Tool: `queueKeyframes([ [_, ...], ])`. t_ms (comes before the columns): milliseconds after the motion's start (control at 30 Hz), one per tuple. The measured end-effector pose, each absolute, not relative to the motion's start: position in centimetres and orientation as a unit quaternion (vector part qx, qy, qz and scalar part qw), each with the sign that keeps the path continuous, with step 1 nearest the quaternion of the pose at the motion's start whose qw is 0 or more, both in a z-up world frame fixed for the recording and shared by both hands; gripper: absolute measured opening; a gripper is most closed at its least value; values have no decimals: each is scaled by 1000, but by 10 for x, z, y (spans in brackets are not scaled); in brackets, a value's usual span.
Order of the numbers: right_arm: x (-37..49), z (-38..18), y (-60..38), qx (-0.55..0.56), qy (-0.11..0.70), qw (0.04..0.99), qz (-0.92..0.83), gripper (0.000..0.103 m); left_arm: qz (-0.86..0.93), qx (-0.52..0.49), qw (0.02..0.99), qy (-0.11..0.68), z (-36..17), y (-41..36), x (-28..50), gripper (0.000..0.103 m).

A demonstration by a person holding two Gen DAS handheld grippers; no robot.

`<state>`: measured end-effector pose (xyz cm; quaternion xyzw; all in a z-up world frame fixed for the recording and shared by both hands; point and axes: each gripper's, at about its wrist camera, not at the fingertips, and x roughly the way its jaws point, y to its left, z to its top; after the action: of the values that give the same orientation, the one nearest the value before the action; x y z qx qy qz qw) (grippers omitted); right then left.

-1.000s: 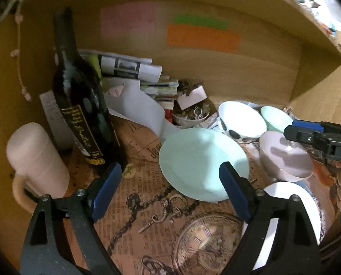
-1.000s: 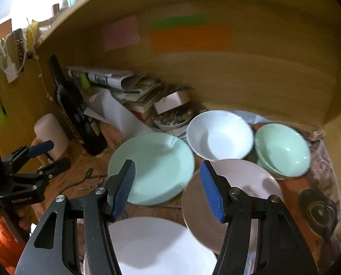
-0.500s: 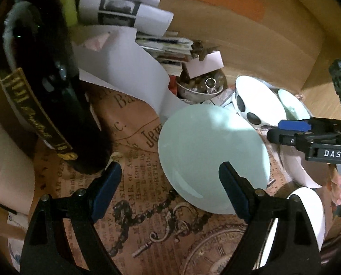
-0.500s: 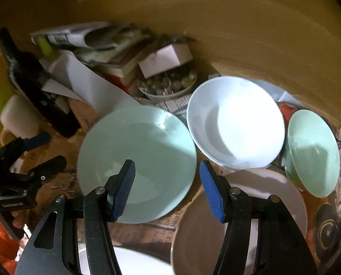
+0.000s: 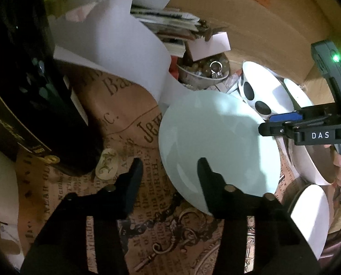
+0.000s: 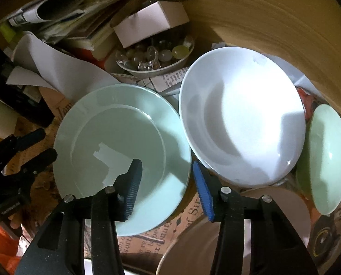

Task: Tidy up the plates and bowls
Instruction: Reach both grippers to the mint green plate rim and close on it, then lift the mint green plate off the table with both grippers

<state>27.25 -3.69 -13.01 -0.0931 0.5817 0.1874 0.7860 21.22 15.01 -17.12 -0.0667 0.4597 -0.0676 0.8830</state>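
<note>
Newsprint mat w/ glossy mint plate.

Dim, warm light; glare on white bowl; edges bowed, dark.

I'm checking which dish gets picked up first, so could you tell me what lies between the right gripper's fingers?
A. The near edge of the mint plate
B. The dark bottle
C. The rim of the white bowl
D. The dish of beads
A: in the right wrist view the right gripper straddles the near right edge of the mint plate, one finger over the plate and one just outside its rim; the white bowl sits beyond it.
</note>
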Motion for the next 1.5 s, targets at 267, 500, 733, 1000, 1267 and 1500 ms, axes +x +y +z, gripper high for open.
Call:
queueKeyframes([
  [267, 280, -140, -28, -116, 601, 773, 167, 45, -80, -83, 874, 473, -180, 154, 213, 30],
  [500, 272, -151, -11, -153, 599, 771, 152, 43, -80, -82, 870, 480, -182, 152, 212, 18],
  [733, 253, -145, -10, -149, 592, 773, 175, 28, -69, -84, 867, 486, -184, 162, 209, 18],
  [1000, 238, -148, -1, -172, 590, 767, 186, 28, -71, -78, 867, 486, -184, 163, 201, 19],
  [1267, 257, -162, 17, -186, 585, 767, 187, 29, -76, -72, 864, 493, -186, 156, 200, 20],
  [1500, 230, -153, 13, -146, 560, 789, 203, 24, -55, -74, 870, 484, -181, 159, 190, 21],
])
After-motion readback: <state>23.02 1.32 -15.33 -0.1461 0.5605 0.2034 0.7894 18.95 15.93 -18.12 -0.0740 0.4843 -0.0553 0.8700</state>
